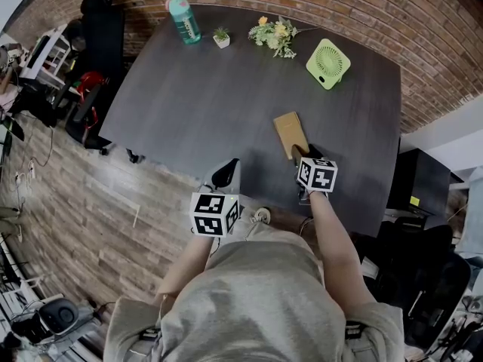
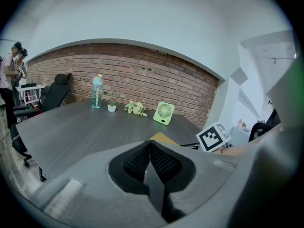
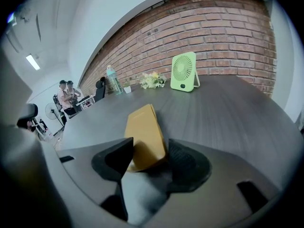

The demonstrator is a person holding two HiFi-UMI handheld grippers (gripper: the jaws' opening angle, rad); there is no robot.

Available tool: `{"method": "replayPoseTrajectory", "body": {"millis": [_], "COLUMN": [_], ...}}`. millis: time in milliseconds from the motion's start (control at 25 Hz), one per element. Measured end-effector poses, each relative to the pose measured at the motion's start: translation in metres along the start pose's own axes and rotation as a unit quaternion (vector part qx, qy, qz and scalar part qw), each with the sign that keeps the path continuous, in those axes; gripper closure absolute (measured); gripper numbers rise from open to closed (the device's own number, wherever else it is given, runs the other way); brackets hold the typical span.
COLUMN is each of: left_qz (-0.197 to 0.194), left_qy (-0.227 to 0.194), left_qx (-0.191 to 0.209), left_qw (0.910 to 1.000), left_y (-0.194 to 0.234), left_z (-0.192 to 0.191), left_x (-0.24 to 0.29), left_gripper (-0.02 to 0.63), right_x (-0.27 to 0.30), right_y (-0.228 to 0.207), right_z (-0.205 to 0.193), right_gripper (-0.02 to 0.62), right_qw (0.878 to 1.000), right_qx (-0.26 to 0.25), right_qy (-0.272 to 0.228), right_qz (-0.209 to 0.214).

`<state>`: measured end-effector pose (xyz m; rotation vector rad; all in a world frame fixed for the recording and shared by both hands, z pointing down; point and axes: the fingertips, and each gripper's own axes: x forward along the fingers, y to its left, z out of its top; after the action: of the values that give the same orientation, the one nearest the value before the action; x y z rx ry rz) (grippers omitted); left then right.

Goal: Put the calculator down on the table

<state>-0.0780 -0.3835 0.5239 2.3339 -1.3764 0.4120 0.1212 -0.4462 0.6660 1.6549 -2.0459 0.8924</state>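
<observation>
Jaws of right gripper (image 3: pixel 151 151) gape round yellow calculator (image 3: pixel 144 126) (markings unreadable).

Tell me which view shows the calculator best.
The right gripper view: the calculator is large and central there, its near end between the right gripper's open jaws. The head view shows it small, from above, lying on the table. The left gripper view shows only a corner of it.
</observation>
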Motion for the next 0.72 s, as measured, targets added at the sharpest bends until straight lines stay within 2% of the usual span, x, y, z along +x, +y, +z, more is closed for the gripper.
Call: {"method": "replayPoseTrajectory", "body": {"millis": [200, 560, 720], "left_qz": [-0.001, -0.002, -0.001], "left_qy": [0.001, -0.004, -0.008], "left_qx": [0.003, 0.008, 0.009], "left_qw": [1.0000, 1.0000, 0.9999], "left_y": [-0.003, -0.008, -0.009], "left_z": [-0.003, -0.003, -0.004], "left_x": [-0.003, -0.012, -0.019], "left_gripper": [0.588, 0.588, 0.588], "right_x": [0.000, -0.004, -0.024], "right_y": [-0.005, -0.004, 0.010], "right_z": [-0.001, 0.001, 0.014], "right_gripper": [0.376, 0.379, 0.388], "right_qw": [1.000, 0.999, 0.999], "right_qx": [-0.019, -0.029, -0.042], "right_qy": [0.003, 0.009, -0.014], "right_qz": [-0.019, -0.025, -0.011]}}
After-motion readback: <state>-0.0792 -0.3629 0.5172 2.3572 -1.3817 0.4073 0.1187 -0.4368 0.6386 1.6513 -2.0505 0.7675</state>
